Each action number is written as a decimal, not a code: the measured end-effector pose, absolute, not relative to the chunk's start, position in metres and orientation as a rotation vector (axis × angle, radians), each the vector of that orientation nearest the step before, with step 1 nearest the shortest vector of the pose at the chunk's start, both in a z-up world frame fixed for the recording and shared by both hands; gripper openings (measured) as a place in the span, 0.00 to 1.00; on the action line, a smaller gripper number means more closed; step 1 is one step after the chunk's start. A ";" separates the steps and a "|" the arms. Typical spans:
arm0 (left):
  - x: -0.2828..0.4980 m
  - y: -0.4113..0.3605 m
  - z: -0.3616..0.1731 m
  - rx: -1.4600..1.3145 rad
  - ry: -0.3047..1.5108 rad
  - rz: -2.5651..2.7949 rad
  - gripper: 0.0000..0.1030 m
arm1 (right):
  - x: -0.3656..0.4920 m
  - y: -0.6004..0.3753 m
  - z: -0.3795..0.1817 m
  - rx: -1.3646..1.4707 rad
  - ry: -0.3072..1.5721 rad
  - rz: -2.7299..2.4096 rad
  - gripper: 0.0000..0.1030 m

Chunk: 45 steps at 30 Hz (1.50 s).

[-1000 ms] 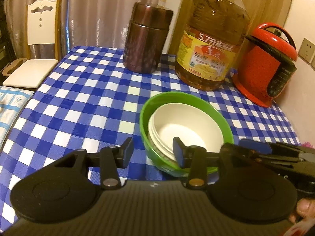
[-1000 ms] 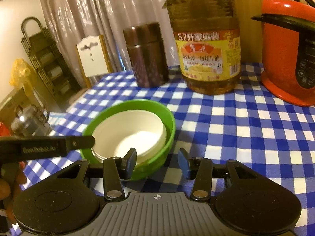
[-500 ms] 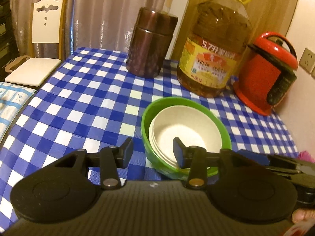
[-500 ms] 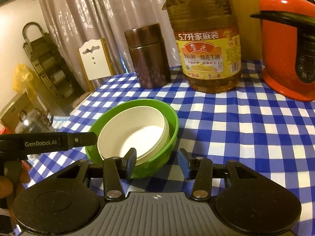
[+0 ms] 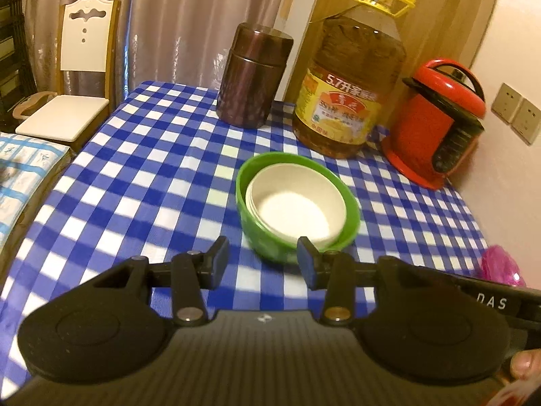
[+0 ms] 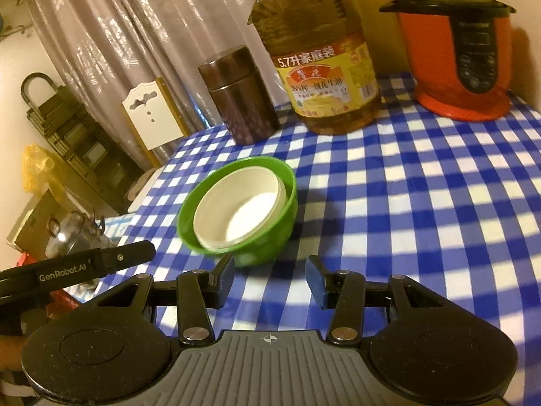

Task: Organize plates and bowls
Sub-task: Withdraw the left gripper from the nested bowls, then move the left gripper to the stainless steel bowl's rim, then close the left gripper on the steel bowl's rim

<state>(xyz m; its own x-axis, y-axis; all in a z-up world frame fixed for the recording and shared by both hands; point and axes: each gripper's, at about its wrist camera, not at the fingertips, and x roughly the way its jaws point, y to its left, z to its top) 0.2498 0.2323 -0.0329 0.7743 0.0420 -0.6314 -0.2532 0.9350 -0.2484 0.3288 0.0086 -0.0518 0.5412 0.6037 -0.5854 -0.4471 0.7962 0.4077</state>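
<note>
White bowls [image 5: 294, 209] nest inside a green bowl [image 5: 257, 237] on a blue checked tablecloth [image 5: 142, 169], just in front of a large oil bottle [image 5: 348, 84], with the left gripper [image 5: 262, 262] and right gripper [image 6: 270, 280] both released, empty, near the green bowl.

Table: glossy blue-and-white checked tablecloth [image 5: 142, 169]
Outer bowl: bright green plastic bowl [image 5: 257, 233]
Inner bowls: cream-white nested round bowls [image 5: 294, 206]
Canister: dark brown metallic cylinder [image 5: 252, 77]
Oil jug: amber clear plastic bottle [image 5: 348, 81], yellow cap, yellow-red label
Cooker: red rounded cooker [image 5: 436, 125], black trim
</note>
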 end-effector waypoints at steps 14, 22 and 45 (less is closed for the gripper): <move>0.141 0.189 -0.017 -0.342 0.714 0.162 0.39 | 0.236 -0.027 -0.033 0.316 0.840 0.617 0.46; 0.087 0.186 -0.014 -0.355 0.723 0.214 0.39 | 0.190 -0.032 -0.029 0.309 0.855 0.654 0.46; 0.047 0.188 -0.030 -0.327 0.802 0.260 0.39 | 0.135 -0.019 -0.049 0.228 0.918 0.683 0.46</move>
<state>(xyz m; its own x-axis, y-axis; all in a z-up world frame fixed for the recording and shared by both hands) 0.0471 0.1877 -0.0305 0.6681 0.1036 -0.7368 -0.3486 0.9184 -0.1870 0.1352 -0.0186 -0.0487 0.4166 0.6315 -0.6539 -0.4449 0.7689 0.4592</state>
